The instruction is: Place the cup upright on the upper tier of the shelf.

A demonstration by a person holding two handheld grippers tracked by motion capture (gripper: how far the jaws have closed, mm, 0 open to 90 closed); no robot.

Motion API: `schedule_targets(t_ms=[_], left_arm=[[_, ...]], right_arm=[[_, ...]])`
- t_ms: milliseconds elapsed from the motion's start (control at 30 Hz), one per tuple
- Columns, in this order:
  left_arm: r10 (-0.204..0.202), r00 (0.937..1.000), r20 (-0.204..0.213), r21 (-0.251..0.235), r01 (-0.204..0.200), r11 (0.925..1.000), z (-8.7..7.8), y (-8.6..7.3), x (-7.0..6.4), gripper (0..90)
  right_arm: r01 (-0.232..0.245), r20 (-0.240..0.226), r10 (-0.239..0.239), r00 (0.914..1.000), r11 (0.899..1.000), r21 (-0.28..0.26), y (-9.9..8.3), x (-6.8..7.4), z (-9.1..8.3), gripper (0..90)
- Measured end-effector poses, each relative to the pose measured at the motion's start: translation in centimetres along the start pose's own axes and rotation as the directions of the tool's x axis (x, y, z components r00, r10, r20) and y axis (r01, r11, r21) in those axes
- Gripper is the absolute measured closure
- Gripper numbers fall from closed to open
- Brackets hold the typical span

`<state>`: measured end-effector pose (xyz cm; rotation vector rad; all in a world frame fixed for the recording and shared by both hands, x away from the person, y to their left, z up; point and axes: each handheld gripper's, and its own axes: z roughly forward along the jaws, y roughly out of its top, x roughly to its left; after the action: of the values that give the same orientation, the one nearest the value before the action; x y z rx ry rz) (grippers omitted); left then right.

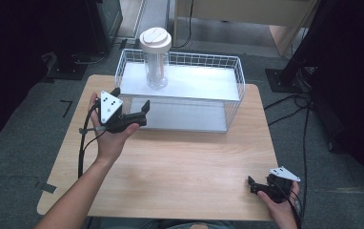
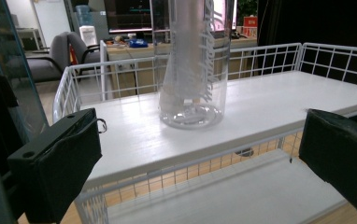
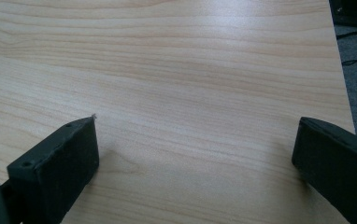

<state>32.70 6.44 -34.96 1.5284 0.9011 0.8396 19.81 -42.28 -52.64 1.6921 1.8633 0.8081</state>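
Observation:
A clear plastic bottle [image 1: 155, 64] with a beige lid stands upright on the upper shelf of a white wire rack [image 1: 239, 81] at the back of the wooden table [image 1: 180, 162]. My left gripper [image 1: 131, 98] is open at the rack's front left corner, apart from the bottle. In the left gripper view its jaws [image 2: 200, 154] stand wide, facing the bottle [image 2: 193, 70] across the white shelf [image 2: 270, 102]; something white and bristled is inside the bottle. My right gripper [image 1: 256, 183] rests open near the table's front right corner, over bare wood [image 3: 167, 70], with nothing between its jaws [image 3: 195, 158].
The rack has a lower shelf [image 1: 185, 114] under the upper one. Black cables [image 1: 306, 119] run over the grey floor right of the table. Dark stands [image 1: 70, 67] sit behind the table's left side. An office chair [image 2: 57, 56] shows beyond the rack.

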Motion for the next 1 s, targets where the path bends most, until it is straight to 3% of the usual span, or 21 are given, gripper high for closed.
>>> schedule_targets(t_ms=[467,1000], left_arm=[[0.001,1.0,0.001,-0.002,-0.001,1.0,-3.5,-2.4,0.7,0.0],[-0.018,0.9996,-0.02,0.039,0.019,0.9991,-6.8,-6.7,2.1,0.0]], right_arm=[[0.002,0.0,-0.002,1.0,1.0,-0.001,0.0,0.0,0.0,0.6],[0.001,0.0,-0.001,1.0,1.0,0.0,0.0,0.0,0.0,0.6]])
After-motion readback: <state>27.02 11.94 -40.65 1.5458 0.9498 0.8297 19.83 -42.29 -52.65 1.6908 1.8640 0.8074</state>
